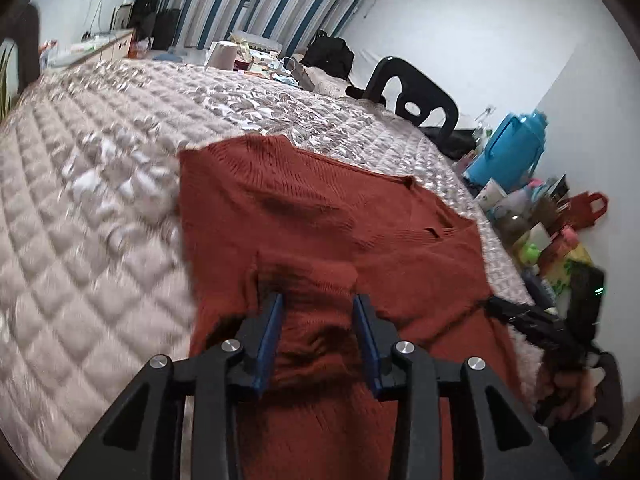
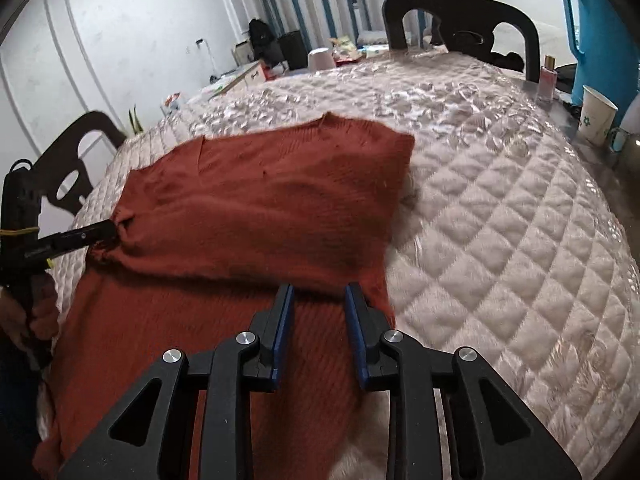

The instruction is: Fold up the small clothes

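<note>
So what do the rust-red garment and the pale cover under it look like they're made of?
Rust-red knitted garment: looks like soft wool or acrylic knit, matte and slightly fuzzy, with visible ribbing. Pale pink quilted cover: probably satin-like synthetic, glossy, stitched in padded diamonds.

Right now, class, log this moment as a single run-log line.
stage: fold under way | garment: rust-red sweater on quilted cover | left gripper: open, knit between fingers | right gripper: open over sweater edge
</note>
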Action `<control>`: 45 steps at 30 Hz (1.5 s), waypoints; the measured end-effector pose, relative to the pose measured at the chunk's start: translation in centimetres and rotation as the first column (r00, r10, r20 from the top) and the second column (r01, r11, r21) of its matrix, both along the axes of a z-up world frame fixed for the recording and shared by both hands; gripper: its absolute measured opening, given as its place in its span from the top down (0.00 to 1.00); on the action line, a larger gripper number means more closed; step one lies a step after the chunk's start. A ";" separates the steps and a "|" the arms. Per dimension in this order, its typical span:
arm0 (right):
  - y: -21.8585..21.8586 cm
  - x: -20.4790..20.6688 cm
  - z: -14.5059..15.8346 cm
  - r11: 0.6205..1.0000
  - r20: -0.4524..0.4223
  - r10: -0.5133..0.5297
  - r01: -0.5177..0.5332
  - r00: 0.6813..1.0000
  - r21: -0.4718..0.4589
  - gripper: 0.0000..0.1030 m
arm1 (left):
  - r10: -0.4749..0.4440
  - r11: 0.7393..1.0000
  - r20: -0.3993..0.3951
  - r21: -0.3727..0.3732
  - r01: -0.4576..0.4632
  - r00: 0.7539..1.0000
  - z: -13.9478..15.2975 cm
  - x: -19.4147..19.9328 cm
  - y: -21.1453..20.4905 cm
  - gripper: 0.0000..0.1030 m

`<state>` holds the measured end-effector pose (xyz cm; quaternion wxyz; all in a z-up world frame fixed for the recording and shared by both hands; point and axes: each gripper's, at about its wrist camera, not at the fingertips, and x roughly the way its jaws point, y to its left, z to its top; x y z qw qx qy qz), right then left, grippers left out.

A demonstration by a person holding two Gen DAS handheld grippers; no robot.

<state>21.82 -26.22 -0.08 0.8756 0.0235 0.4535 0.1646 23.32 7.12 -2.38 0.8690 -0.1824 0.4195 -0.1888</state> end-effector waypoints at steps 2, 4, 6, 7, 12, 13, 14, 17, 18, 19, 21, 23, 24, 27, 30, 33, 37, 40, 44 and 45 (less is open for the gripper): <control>-0.1 -0.4 0.0 1.000 0.017 0.007 -0.007 1.000 -0.002 0.75 | -0.005 1.000 -0.003 -0.014 0.005 1.000 -0.1 -0.6 0.4 0.62; -0.3 -0.6 0.1 1.000 0.019 -0.008 0.007 1.000 0.019 0.75 | 0.003 1.000 0.007 -0.016 -0.003 1.000 0.0 -1.2 0.7 0.62; -0.6 -0.9 0.7 0.999 0.030 -0.021 0.019 0.999 0.051 0.75 | 0.012 1.000 0.021 -0.027 -0.012 1.000 0.4 -2.0 1.0 0.62; -0.5 -1.1 1.0 0.998 0.044 -0.023 0.021 0.999 0.060 0.75 | 0.014 0.999 0.036 -0.033 -0.013 0.999 0.8 -2.5 1.2 0.62; -0.8 -2.1 2.4 0.996 0.085 -0.034 0.027 0.996 0.084 0.73 | 0.042 0.999 0.078 0.005 -0.042 0.996 1.6 -3.1 1.2 0.62; -0.9 -2.2 2.5 0.995 0.078 -0.039 0.032 0.996 0.091 0.73 | 0.046 0.999 0.062 0.014 -0.047 0.997 1.5 -3.1 1.2 0.62; -0.9 -2.4 2.5 0.995 0.073 -0.043 0.036 0.996 0.095 0.73 | 0.045 0.999 0.050 0.020 -0.046 0.998 1.4 -3.3 1.0 0.62; -0.7 -3.8 2.9 0.994 0.072 -0.033 0.026 0.997 0.105 0.73 | 0.005 0.999 0.056 0.048 -0.008 0.998 1.5 -5.0 0.0 0.62; -0.8 -4.2 3.0 0.994 0.077 -0.028 0.019 0.997 0.106 0.73 | -0.010 0.998 0.061 0.063 0.006 0.998 1.5 -5.7 -0.3 0.62; -0.8 -4.8 3.1 0.994 0.082 -0.022 0.013 0.996 0.107 0.73 | -0.024 0.997 0.063 0.076 0.019 0.998 1.5 -6.3 -0.7 0.62; -0.6 -6.0 3.4 0.994 0.090 -0.010 0.000 0.996 0.106 0.73 | -0.054 0.995 0.057 0.082 0.049 0.997 1.3 -7.6 -1.3 0.61; -0.4 -7.2 3.8 0.995 0.100 -0.001 -0.009 0.995 0.101 0.73 | -0.078 0.994 0.046 0.081 0.074 0.996 1.1 -8.8 -1.6 0.60; -0.4 -7.6 4.0 0.995 0.106 0.000 -0.011 0.994 0.098 0.73 | -0.093 0.992 0.039 0.085 0.089 0.995 0.9 -9.5 -1.8 0.60; -0.5 -9.6 4.8 0.994 0.134 0.008 -0.022 0.991 0.105 0.72 | -0.114 0.989 0.036 0.096 0.110 0.993 0.8 -11.7 -1.7 0.60; -0.6 -11.5 5.4 0.993 0.157 0.015 -0.033 0.987 0.116 0.72 | -0.113 0.989 0.047 0.098 0.108 0.992 0.9 -14.0 -1.4 0.60; -0.5 -13.3 5.3 0.991 0.163 0.019 -0.040 0.986 0.127 0.70 | -0.103 0.989 0.066 0.110 0.096 0.992 0.9 -16.3 -0.9 0.60; -0.1 -15.6 4.2 0.992 0.146 0.029 -0.047 0.989 0.120 0.70 | -0.097 0.987 0.067 0.133 0.088 0.993 0.3 -18.9 -0.5 0.58; 0.3 -17.5 2.9 0.992 0.117 0.048 -0.061 0.992 0.112 0.70 | -0.089 0.984 0.070 0.157 0.078 0.994 -0.1 -20.9 0.0 0.58; 0.5 -19.8 1.5 0.995 0.094 0.060 -0.067 0.994 0.075 0.70 | -0.057 0.989 0.073 0.143 0.046 0.996 -0.3 -23.3 1.2 0.58; 0.4 -20.5 1.3 0.995 0.091 0.057 -0.063 0.994 0.074 0.70 | -0.047 0.990 0.074 0.136 0.036 0.996 -0.4 -23.9 1.7 0.58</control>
